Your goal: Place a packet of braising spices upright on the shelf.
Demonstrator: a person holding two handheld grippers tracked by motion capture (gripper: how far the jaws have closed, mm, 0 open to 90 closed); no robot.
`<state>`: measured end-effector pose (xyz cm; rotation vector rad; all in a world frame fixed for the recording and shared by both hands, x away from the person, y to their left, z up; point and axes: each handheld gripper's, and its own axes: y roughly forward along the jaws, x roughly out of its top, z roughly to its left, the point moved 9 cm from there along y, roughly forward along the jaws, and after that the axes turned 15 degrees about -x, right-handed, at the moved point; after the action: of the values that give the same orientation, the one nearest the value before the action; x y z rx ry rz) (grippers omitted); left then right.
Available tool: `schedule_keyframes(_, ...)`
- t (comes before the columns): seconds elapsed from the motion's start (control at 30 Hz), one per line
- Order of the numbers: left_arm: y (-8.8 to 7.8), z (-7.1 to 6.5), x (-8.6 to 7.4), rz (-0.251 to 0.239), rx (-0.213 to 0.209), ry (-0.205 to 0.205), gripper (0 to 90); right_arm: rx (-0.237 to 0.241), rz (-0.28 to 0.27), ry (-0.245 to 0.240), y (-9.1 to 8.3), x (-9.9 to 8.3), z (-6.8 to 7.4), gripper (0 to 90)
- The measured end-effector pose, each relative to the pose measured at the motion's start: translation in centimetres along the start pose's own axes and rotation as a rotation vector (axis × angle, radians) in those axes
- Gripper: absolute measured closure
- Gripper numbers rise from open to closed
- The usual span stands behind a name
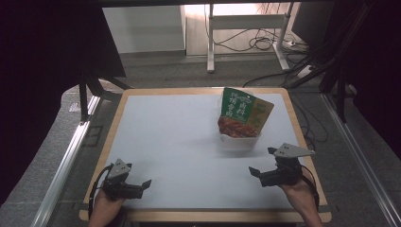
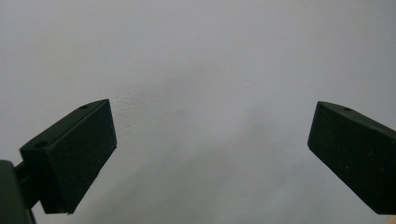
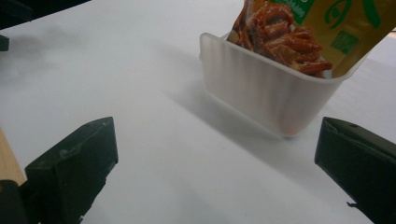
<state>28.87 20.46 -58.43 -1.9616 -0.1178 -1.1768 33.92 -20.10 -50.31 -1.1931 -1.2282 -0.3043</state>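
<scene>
On the white bench (image 1: 179, 142), a translucent tub (image 1: 239, 140) holding an upright snack pouch (image 1: 243, 113) stands right of centre toward the far edge. Both claws, left claw (image 1: 142, 185) and right claw (image 1: 260, 163), gape empty near the front edge. Likely an approach is starting; the right claw has open room to reach the tub.

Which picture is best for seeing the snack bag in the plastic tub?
The high view: the whole snack bag stands tilted in the clear tub between the open grippers. The right gripper view is closer but crops the bag's top. The left gripper view faces bare white table.
</scene>
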Motion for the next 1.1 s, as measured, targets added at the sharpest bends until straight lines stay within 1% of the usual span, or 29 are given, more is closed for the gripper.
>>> schedule_keyframes(0.37,0.0,0.0,0.0,-0.001,-0.001,-0.004,1.2,0.016,0.009,-0.017,0.0,-0.9,1.0,0.0)
schedule_keyframes(0.43,0.0,0.0,0.0,-0.002,0.000,-0.004,1.1,0.018,0.012,-0.030,0.1,-1.2,1.2,0.0)
schedule_keyframes(0.6,0.0,0.0,0.0,0.001,0.002,-0.001,1.2,0.028,0.014,-0.042,0.3,-1.6,1.6,0.0)
schedule_keyframes(0.8,0.1,0.0,0.0,0.003,0.003,0.000,1.2,0.042,0.019,-0.042,0.6,-2.0,1.9,0.0)
schedule_keyframes(0.9,0.1,0.0,0.0,0.006,0.002,0.002,1.2,0.059,0.033,-0.032,1.2,-2.6,2.1,0.0)
schedule_keyframes(1.03,0.1,0.0,0.0,0.007,0.003,0.003,1.2,0.060,0.046,-0.036,1.5,-3.0,2.1,0.0)
schedule_keyframes(1.1,0.1,0.0,0.0,0.008,0.003,0.002,1.2,0.066,0.049,-0.030,1.6,-3.2,2.1,0.0)
